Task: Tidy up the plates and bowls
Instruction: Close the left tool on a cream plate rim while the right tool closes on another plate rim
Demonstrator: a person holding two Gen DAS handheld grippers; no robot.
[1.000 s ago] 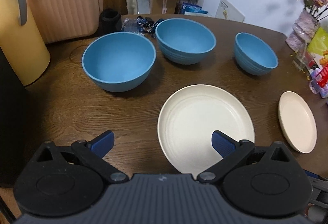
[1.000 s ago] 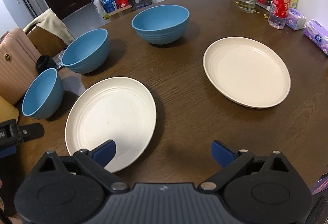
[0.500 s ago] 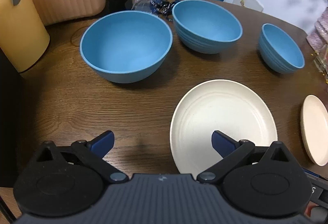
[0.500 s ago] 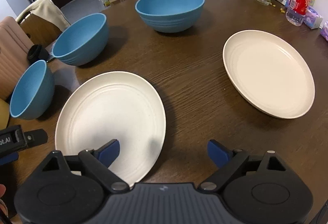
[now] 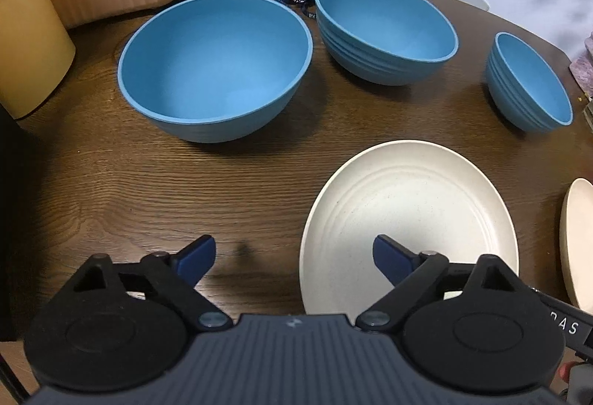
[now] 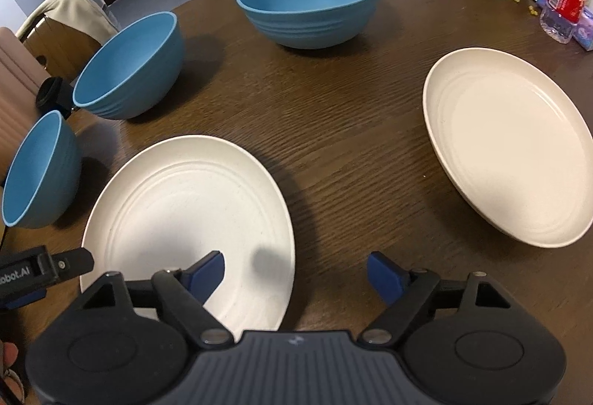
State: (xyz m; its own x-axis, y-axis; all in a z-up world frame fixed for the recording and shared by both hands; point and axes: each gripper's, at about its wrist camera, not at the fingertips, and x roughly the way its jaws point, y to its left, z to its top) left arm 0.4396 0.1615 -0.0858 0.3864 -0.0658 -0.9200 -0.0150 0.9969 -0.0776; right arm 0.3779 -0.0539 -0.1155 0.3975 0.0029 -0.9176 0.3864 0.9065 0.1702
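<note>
Both grippers are over the near cream plate (image 5: 407,205) now, one at each edge. The left gripper (image 5: 294,256) has its jaws wide but narrowing, one blue pad over bare wood, the other over the plate's left part, and the rim sits between them with no pad pressing on it. The right gripper (image 6: 296,273) is closing too, jaws still wide, straddling the same plate's right edge without a grip. That plate is round, shallow and matte, with faint concentric rings and fine speckles, and nothing lies on it. A second cream plate (image 6: 507,145) of the same make lies well apart to the right, also bare. Beyond them stand three blue bowls, all upright and holding nothing: the smooth-walled large bowl (image 5: 215,67), the ribbed bowl (image 5: 385,30) just beside it, and the smaller ribbed bowl (image 5: 530,82) further right. All of it rests on a dark wood-grain table (image 5: 166,182).
</note>
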